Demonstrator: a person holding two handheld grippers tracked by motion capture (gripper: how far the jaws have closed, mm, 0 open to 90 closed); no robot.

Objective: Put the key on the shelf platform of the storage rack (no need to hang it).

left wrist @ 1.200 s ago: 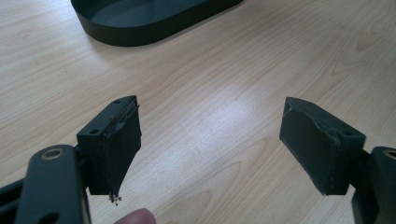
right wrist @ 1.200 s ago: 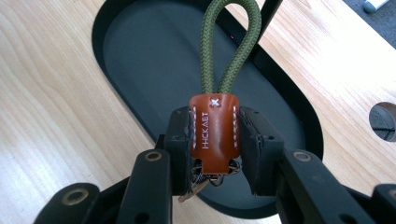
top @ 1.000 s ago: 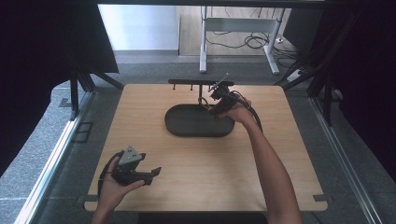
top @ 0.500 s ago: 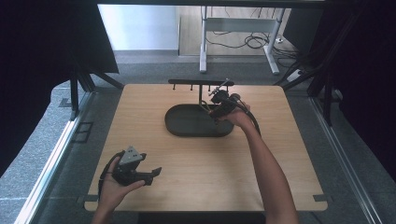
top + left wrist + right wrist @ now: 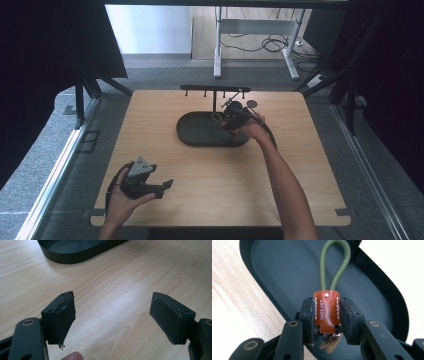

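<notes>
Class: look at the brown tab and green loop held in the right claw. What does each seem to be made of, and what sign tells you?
Brown stitched tab: probably leather, smooth with a slight sheen; pale stitching and stamped lettering suggest it. Green cord loop: looks like braided fabric cord, matt; a woven texture shows along it.

Key fob (image 5: pixel 326 310): brown leather tab with white stitching and stamped lettering, pinched between the jaws of the right claw (image 5: pixel 327 317), held above the tray.
Loop (image 5: pixel 335 265): olive-green cord rising from the tab's top in a closed bend.
Keys (image 5: pixel 330 340): metal pieces hanging below the tab, partly hidden.
Tray (image 5: pixel 200 132): dark oval dish with a low rim, resting mid-worktop (image 5: pixel 150 125).
Rack (image 5: pixel 215 91): black bar with small hooks, standing at the tray's far edge.
</notes>
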